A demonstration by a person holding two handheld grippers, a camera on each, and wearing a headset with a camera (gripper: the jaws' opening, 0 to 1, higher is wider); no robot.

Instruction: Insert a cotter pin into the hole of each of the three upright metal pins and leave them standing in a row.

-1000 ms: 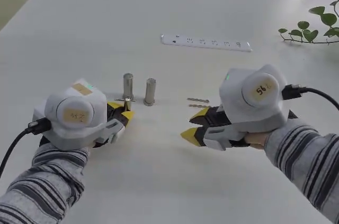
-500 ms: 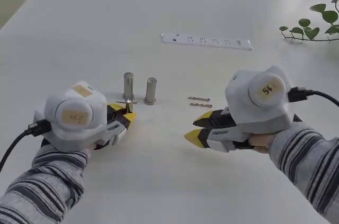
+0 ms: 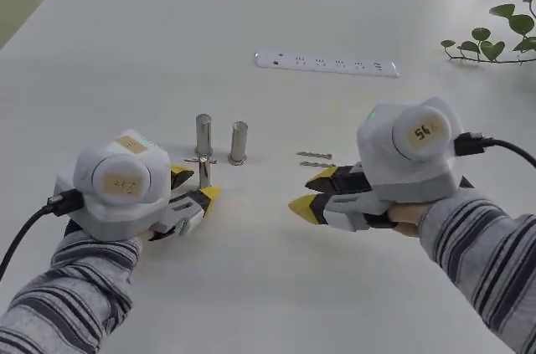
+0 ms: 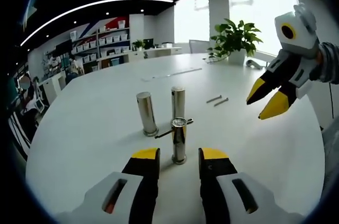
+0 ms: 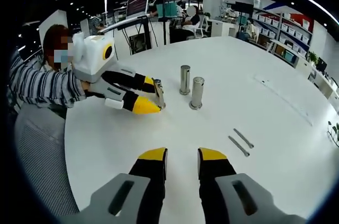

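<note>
1. Nearest the person, the left gripper rested low over the table. Its jaws were apart and held nothing. They flanked the fitted metal pin, probably to guard it from tipping.
2. The right gripper hovered on the other side, well apart from the left one. Its jaws were parted by a narrow gap with nothing between them. It pointed toward the work, and I judged it was free to fetch the next piece.
3. The fitted metal pin stood upright just ahead of the left jaw tips. A cotter pin ran crosswise through its hole near the top. From the left gripper view the jaws seemed clear of it, though a light touch at the base could not be ruled out.
4. Just beyond it stood the two bare metal pins. They were upright and side by side, with nothing through them, so I judged one of the three was done.
5. The two loose cotter pins lay flat and parallel, to the right of the bare pins. They were near the right gripper's tips, within easy reach.
6. Farther back lay a white power strip.
7. At the far right edge trailed a leafy plant, well clear of the work.
</note>
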